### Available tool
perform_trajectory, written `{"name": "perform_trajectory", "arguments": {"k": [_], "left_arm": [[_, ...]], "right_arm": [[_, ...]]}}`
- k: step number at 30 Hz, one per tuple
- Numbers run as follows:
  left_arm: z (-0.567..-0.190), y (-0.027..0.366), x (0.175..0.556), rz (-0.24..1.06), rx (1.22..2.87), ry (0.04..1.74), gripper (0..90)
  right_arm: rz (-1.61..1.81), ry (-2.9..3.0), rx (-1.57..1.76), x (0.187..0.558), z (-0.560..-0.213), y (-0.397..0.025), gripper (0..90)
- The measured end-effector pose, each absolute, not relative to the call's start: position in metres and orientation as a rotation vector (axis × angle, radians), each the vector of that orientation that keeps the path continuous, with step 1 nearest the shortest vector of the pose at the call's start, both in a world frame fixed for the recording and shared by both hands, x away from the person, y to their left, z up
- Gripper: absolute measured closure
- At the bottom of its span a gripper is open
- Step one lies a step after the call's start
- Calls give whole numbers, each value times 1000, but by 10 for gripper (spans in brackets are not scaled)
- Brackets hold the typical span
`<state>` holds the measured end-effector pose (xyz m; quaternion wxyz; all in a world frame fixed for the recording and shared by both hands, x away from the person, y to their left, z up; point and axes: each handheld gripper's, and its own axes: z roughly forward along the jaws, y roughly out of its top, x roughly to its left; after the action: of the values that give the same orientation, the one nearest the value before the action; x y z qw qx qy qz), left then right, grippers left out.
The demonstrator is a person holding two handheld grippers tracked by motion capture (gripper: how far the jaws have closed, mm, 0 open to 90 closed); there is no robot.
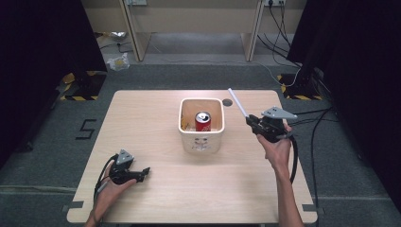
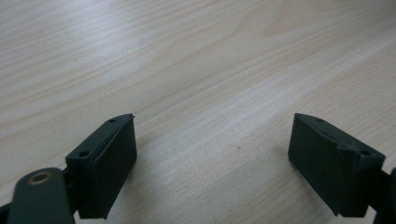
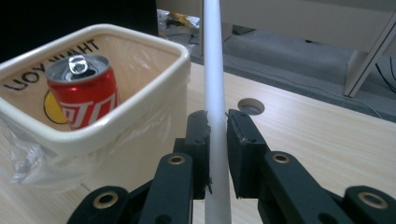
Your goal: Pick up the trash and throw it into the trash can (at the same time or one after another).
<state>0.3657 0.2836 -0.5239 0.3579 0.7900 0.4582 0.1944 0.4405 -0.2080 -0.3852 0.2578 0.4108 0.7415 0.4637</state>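
Note:
A white square bin (image 1: 202, 139) stands mid-table with a red drink can (image 1: 203, 121) upright inside it. My right gripper (image 1: 249, 121) is just right of the bin, raised off the table, shut on a thin white tube (image 1: 237, 102) that points up and away. In the right gripper view the tube (image 3: 214, 84) runs straight up between the pads (image 3: 198, 140), with the bin (image 3: 100, 126) and can (image 3: 85, 95) close on the left. My left gripper (image 1: 145, 171) rests low at the near left of the table, open, nothing between its jaws (image 2: 212, 158).
The wooden table (image 1: 156, 198) has a round cable hole (image 1: 227, 102) behind the bin, also visible past the jaws (image 3: 251, 107). Cables trail off the right side. Desk legs and floor clutter lie beyond the far edge.

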Motion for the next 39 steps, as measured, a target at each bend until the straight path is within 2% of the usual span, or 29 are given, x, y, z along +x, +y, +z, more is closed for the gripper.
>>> {"name": "perform_trajectory", "arguments": {"k": [21,39], "left_arm": [[-524,284,366,502,2040,1182,145],[-524,284,366,502,2039,1182,145]], "right_arm": [[1344,2050,1031,458,-346,-169,792],[1384,2119,985,480,-336,-122,791]]}}
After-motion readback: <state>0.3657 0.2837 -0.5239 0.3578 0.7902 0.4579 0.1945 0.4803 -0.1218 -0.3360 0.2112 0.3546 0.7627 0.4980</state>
